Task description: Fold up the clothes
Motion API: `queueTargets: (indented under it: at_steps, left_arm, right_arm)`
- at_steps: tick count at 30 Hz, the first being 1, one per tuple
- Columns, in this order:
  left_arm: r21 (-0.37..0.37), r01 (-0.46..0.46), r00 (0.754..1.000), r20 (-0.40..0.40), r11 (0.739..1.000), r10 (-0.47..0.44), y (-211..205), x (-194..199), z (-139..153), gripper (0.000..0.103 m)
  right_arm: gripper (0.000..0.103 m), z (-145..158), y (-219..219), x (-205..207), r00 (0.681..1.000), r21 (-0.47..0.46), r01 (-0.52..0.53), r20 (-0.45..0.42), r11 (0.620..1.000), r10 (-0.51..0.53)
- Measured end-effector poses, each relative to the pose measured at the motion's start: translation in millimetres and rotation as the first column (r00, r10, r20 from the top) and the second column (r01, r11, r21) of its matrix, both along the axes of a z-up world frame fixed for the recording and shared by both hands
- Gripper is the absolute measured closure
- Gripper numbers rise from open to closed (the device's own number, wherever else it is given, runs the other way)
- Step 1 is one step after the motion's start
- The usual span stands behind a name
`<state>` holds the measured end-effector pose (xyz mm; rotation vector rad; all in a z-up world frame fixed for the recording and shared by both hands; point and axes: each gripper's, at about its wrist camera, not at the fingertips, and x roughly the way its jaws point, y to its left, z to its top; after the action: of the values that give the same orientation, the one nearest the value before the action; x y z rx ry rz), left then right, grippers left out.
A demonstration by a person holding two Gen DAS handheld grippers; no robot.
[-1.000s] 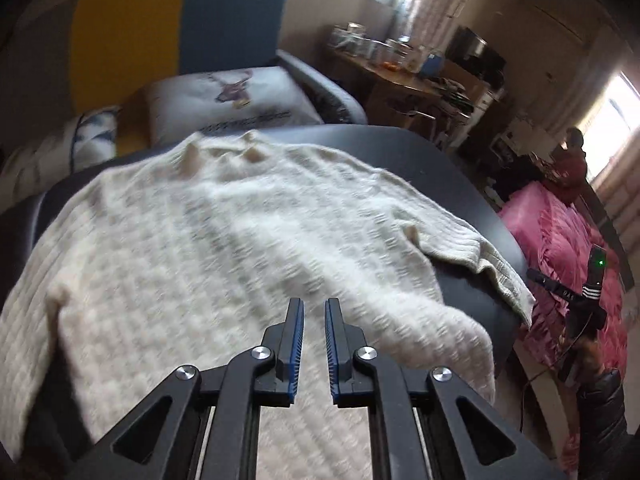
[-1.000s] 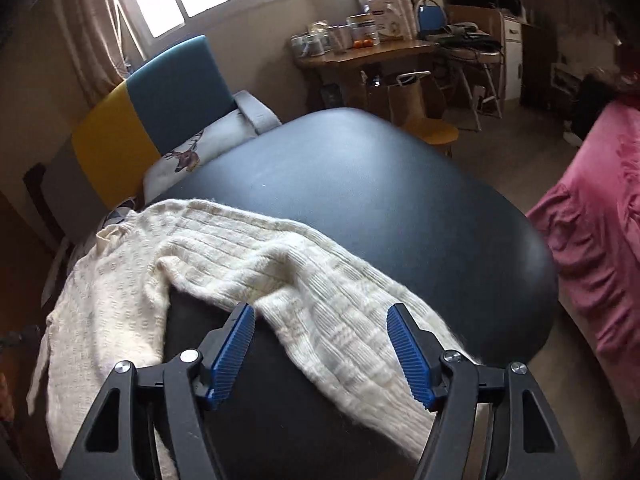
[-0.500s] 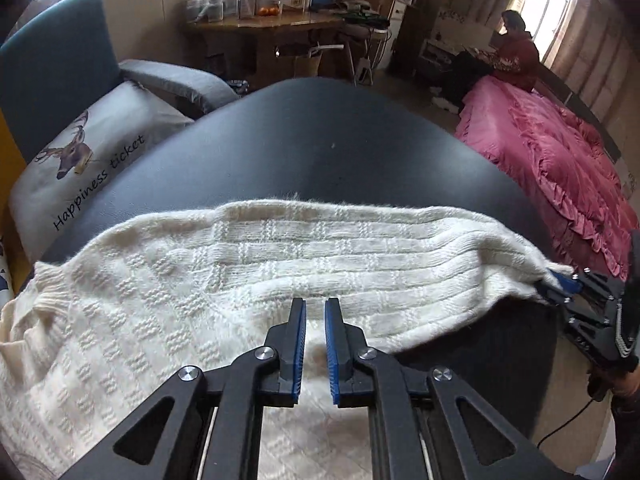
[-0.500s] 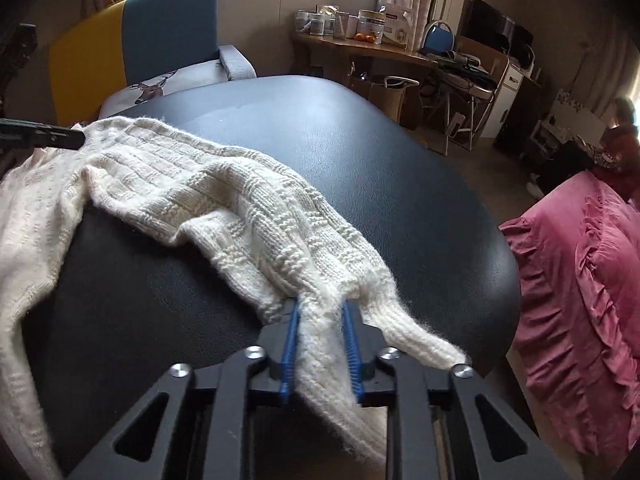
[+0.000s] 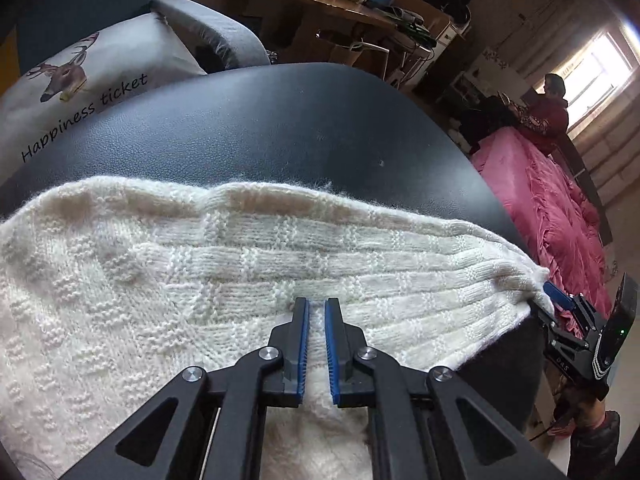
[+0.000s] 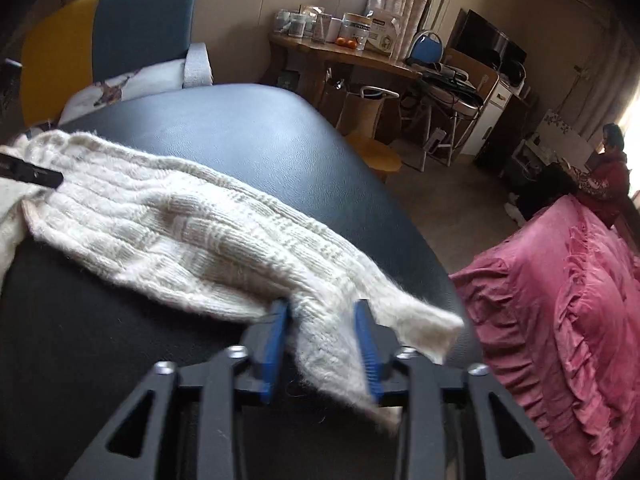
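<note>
A cream knitted sweater [image 5: 180, 280] lies on a black padded table [image 5: 280, 128]. One sleeve [image 6: 180, 232] stretches across the table toward its right edge. My left gripper [image 5: 316, 308] is shut, its tips down on the knit near the shoulder. The right wrist view shows it as a black tip [image 6: 32, 174] at the far left. My right gripper [image 6: 322, 312] is partly open at the table's right edge. The sleeve's cuff [image 6: 420, 328] lies loose between its blue pads. The left wrist view has it at the cuff end [image 5: 560, 300].
An armchair with a deer cushion [image 5: 80, 80] stands behind the table. A pink bed [image 6: 560, 300] lies close on the right. A cluttered wooden desk [image 6: 352, 52], a stool [image 6: 380, 156] and a seated person [image 6: 608, 160] are farther back.
My right gripper closed on the sleeve's cuff, drew it out toward the table's right edge, and has now widened its fingers. My left gripper came down from above onto the shoulder area.
</note>
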<state>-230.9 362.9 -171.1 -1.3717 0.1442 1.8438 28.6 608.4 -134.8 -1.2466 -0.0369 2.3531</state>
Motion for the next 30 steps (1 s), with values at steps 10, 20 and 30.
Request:
queueTargets:
  at_steps: [10,20,30]
  left_arm:
    - [0.026,-0.145,0.989,-0.006,0.989,0.145,-65,-2,11,0.094]
    - [-0.015,-0.203,0.979,-0.026,0.979,0.202,-88,-31,-2,0.092]
    - [0.001,-0.208,0.977,-0.037,0.978,0.208,-77,-43,8,0.092]
  right_arm:
    - [0.0,41,15,17,0.939,-0.479,-0.048,-0.321,0.877,-0.124]
    - [0.0,-3,29,-62,0.975,-0.49,0.068,-0.153,0.869,-0.162]
    - [0.0,-13,24,-97,0.994,-0.27,0.093,-0.035,0.958,-0.106]
